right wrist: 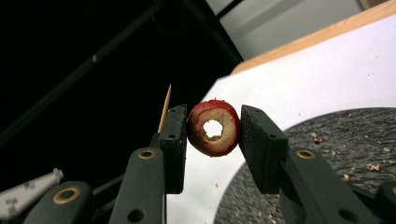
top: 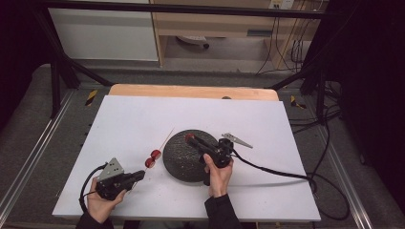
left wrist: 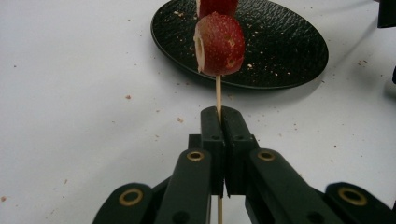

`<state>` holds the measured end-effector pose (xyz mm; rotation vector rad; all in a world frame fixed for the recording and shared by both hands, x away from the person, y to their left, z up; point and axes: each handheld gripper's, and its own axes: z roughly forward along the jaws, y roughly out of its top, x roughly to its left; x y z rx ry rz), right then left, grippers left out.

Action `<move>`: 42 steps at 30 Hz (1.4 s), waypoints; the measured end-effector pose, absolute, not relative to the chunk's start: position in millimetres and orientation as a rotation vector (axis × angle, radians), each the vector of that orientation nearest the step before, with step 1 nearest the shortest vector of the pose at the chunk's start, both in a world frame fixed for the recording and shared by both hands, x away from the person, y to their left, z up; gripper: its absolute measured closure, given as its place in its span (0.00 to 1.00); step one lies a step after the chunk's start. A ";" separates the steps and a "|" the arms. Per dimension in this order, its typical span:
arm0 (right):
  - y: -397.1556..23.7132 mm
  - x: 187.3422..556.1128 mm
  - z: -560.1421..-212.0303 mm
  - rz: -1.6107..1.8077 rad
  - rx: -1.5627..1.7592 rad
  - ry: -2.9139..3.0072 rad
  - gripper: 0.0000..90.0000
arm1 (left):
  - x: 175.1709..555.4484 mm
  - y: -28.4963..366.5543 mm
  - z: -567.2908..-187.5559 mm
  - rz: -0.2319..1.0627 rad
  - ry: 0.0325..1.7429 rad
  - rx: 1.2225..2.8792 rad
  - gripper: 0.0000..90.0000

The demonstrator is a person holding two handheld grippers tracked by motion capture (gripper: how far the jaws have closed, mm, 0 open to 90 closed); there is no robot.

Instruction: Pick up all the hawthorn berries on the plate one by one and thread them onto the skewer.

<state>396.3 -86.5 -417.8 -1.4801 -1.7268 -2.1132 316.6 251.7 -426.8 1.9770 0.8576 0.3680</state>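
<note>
a thin wooden skewer carries two red cored fruit pieces, left of the black textured plate on the white table. left gripper fingers clamp the skewer. right gripper fingers pinch a red fruit ring, pale-fleshed, above the crumb-strewn plate.

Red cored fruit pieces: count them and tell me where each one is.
3. Two red cored fruit pieces sit threaded on the thin wooden skewer clamped in the left gripper. A third is pinched in the right gripper above the black textured plate. None appear hidden.
</note>
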 end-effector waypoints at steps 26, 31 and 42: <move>-90.3 399.4 -415.2 -2.322 -1.569 -1.289 0.70 | 312.7 225.2 -427.5 0.369 0.818 1.963 0.98; -90.0 400.2 -415.4 -2.332 -1.569 -1.262 0.70 | 313.0 219.9 -428.4 0.372 0.813 1.968 0.98; -89.3 400.7 -415.8 -2.347 -1.564 -1.208 0.70 | 314.1 211.0 -430.9 0.370 0.804 1.979 0.98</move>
